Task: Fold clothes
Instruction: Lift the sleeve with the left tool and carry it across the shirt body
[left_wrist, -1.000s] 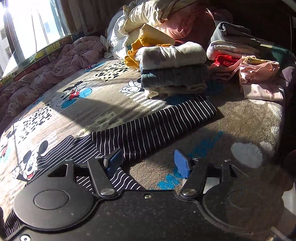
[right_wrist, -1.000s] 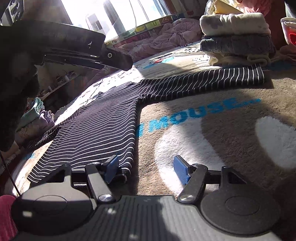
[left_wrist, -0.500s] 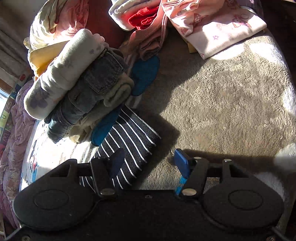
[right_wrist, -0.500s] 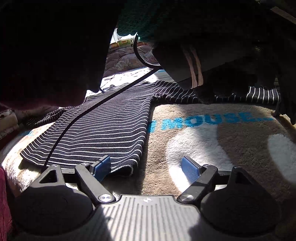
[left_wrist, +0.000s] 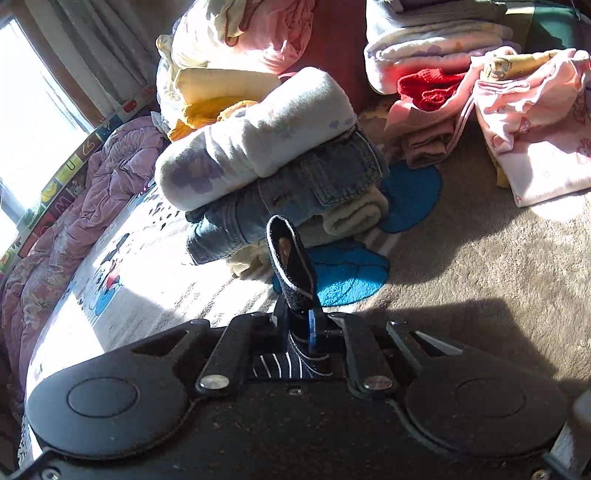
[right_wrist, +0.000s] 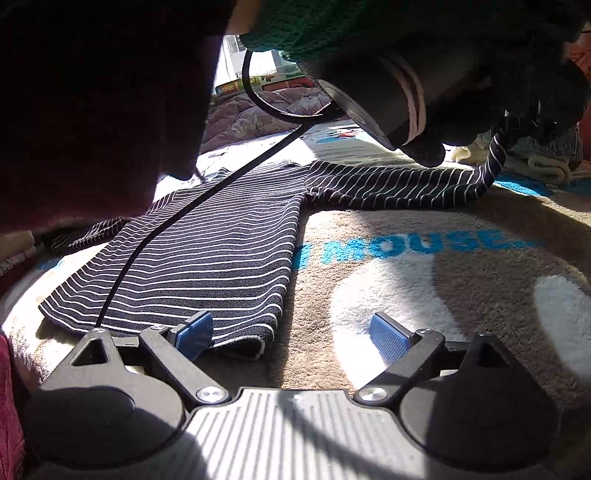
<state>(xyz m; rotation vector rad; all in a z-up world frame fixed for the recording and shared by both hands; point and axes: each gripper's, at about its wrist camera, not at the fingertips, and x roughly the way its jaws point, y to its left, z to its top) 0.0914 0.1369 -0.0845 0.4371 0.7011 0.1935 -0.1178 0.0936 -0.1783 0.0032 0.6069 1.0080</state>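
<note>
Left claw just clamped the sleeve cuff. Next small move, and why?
Probably lift the cuff and carry it back across the striped shirt. The left claw has just closed on it; the sleeve lies stretched out sideways on the blanket; the right claw has been opening by the hem, holding nothing.

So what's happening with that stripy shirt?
A person is folding the striped shirt on a fuzzy blanket, with tongs in each hand. The left tongs have just been closing and now pinch the end of a sleeve, lifting it off the blanket. The right tongs have just been opening by the hem, holding nothing. Folded clothes are stacked nearby.
</note>
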